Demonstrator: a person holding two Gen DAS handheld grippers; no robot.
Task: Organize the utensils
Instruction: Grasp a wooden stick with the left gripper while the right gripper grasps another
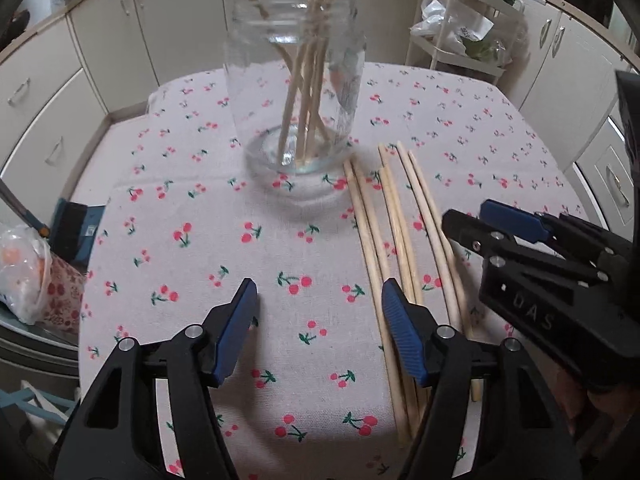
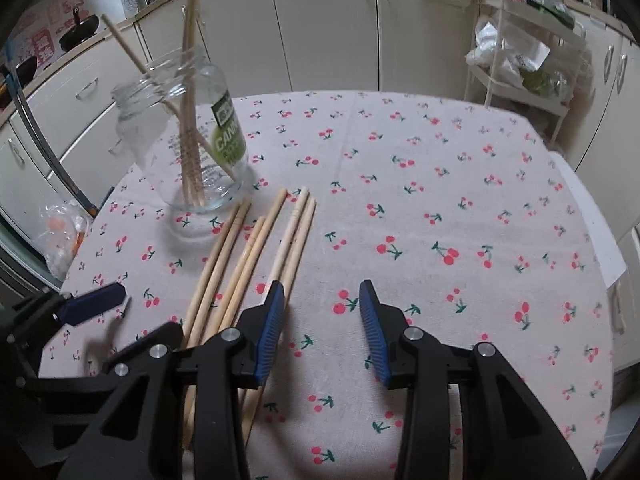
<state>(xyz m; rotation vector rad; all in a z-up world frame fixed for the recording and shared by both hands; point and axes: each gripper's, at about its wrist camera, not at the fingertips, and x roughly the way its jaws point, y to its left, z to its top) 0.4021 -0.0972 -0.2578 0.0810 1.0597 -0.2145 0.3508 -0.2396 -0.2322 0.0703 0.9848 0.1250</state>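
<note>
Chopsticks [image 1: 394, 236] lie beside your jar [image 1: 296, 92].
Your left hand-held gripper [image 1: 318, 300] and right hand-held gripper [image 2: 322, 300] hang wide and empty over the cherry-cloth worktop [image 2: 460, 200].

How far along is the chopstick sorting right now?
Partly done. Several chopsticks already stand in the glass jar. Nothing is in hand: the left gripper and right gripper are both open and empty. Six loose chopsticks lie on the cherry-print tablecloth beside the jar, not yet put in.
</note>
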